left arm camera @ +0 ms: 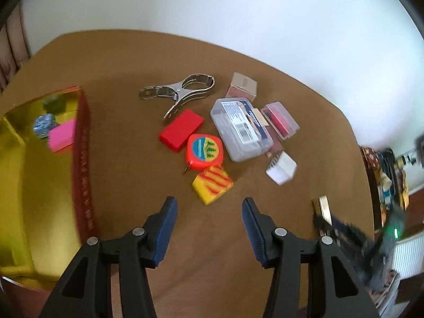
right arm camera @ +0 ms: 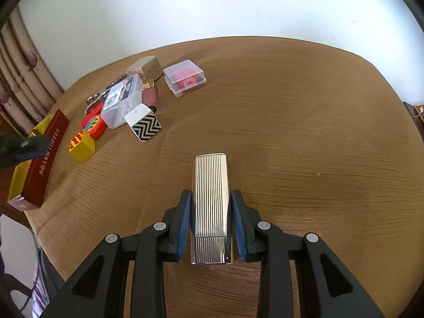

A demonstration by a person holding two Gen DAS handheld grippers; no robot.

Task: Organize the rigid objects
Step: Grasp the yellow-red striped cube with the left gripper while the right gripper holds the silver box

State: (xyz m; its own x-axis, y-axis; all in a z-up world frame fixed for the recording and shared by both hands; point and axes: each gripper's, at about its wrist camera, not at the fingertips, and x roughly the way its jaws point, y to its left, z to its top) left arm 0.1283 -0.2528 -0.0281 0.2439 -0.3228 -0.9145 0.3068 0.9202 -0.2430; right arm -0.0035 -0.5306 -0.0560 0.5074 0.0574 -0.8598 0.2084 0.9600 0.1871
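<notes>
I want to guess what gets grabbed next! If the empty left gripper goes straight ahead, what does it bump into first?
Probably the yellow block with red stripes, lying just ahead of the open left gripper; depth is hard to judge.

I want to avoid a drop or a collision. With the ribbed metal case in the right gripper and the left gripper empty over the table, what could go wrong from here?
1. The right gripper pinches the smooth ribbed metal case only by its narrow sides; it could slip out.
2. The left gripper, open, hangs near the yellow striped block and could knock it.
3. The open box lies at the table edge; a push might tip it.
</notes>
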